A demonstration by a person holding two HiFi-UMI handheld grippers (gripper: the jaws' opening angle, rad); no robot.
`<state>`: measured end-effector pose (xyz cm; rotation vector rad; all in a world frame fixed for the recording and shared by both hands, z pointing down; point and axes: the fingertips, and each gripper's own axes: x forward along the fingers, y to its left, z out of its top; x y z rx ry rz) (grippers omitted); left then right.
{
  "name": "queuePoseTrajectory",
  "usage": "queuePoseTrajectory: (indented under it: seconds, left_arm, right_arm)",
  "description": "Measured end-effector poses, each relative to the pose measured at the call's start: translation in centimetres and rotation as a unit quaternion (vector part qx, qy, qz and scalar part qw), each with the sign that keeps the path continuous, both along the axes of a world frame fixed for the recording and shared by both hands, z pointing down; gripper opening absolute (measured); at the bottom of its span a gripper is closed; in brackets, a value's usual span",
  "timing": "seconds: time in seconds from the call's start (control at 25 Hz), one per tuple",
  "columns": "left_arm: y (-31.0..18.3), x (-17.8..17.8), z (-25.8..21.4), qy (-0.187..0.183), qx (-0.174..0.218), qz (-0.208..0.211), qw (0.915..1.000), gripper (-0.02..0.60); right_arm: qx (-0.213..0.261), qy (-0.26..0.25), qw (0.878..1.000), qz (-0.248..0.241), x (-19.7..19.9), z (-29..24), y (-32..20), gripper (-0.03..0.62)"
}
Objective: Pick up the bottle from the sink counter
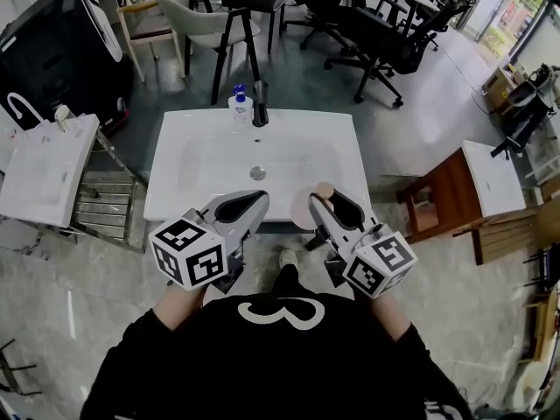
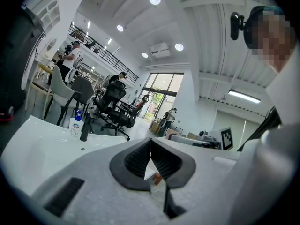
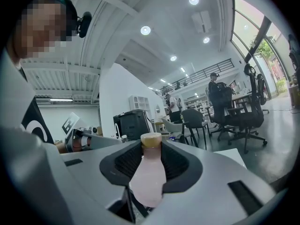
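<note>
A pale pink bottle with a tan cap stands upright between the jaws of my right gripper, which is shut on its body. In the head view the right gripper holds the bottle above the front right edge of the white sink counter. To its left, also over the counter's front edge, my left gripper points at the basin. Its jaws meet at the tips in the left gripper view, with nothing between them.
A soap dispenser and a black faucet stand at the back of the sink. A second white basin rests on a metal rack at the left. A wooden table is at the right, and chairs stand behind.
</note>
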<state>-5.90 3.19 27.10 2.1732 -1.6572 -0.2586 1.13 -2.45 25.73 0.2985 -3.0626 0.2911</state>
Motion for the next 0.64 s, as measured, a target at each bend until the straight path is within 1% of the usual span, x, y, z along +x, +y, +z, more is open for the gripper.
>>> queuePoseTrajectory:
  seconds: [0.36, 0.64]
  left_arm:
    - [-0.25, 0.83, -0.18, -0.003, 0.002, 0.010, 0.9999, 0.015]
    - [-0.47, 0.85, -0.44, -0.003, 0.003, 0.012, 0.9999, 0.015]
  right_arm:
    - [0.006, -0.002, 1.000, 0.004, 0.46, -0.21, 0.12, 0.127]
    - [0.001, -0.003, 1.000, 0.012, 0.85, -0.21, -0.15, 0.127]
